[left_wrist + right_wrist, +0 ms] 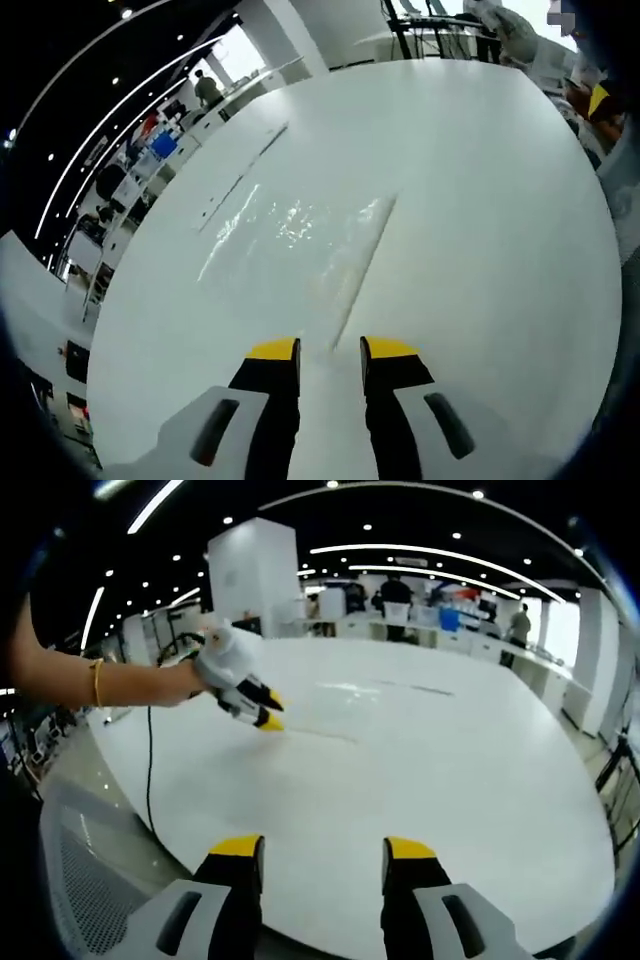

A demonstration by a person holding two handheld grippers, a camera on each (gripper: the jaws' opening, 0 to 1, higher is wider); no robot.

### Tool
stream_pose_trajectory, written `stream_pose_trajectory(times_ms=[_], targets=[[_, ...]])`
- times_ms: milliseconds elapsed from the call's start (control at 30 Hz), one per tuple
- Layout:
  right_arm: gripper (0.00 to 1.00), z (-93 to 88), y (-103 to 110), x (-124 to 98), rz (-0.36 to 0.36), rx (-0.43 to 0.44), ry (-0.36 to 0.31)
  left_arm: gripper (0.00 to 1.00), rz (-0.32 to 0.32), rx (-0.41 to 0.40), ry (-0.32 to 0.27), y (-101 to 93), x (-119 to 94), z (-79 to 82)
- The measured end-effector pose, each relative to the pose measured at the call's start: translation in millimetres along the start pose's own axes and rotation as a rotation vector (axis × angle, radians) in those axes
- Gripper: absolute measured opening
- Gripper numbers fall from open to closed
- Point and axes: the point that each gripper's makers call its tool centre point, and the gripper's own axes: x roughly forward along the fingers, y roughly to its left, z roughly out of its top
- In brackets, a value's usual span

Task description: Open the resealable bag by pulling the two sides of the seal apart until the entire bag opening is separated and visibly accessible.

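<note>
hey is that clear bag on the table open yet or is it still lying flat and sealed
Lying flat: the resealable bag is spread on the white table, untouched ahead of the open left gripper. Whether its seal is shut, cannot tell.

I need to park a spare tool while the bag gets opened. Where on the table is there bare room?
The white table is bare right of the clear resealable bag in the left gripper view, out to the far edge. In the right gripper view, the near stretch ahead of the right gripper is bare too. It is crowded around the left gripper at the bag.

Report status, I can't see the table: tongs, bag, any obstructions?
Left tongs open, hovering at the bag's seal edge. Right tongs open, holding nothing, well back. Clear bag flat on white table, not gripped. Nothing in the way.
</note>
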Motion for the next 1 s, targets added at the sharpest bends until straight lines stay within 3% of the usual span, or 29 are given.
stream_pose_trajectory(times_ms=[200, 267, 467, 667, 900, 1000], targets=[[0.46, -2.1, 1, 0, 0.007, -0.001, -0.007, 0.33, -0.020, -0.044, -0.057, -14.6, -29, 0.5], [0.46, -4.5, 1, 1, 0.009, -0.008, -0.003, 0.38, 0.009, -0.081, -0.118, -17.9, -40, 2.4], [0.49, -4.2, -4, 2, 0.011, -0.020, -0.007, 0.58, -0.028, -0.161, -0.163, -40.4, -62, -10.8], [0.53, 3.6, -7, 0, 0.004, -0.020, -0.035, 0.68, -0.017, -0.200, -0.211, -48.6, -87, -17.7], [0.57, 4.9, -4, -1, 0.016, -0.024, -0.044, 0.92, -0.009, -0.258, -0.270, -56.6, -113, -27.6], [0.57, 4.6, -3, -2, 0.019, -0.018, -0.048, 0.96, 0.005, -0.267, -0.282, -60.1, -127, -34.3]])
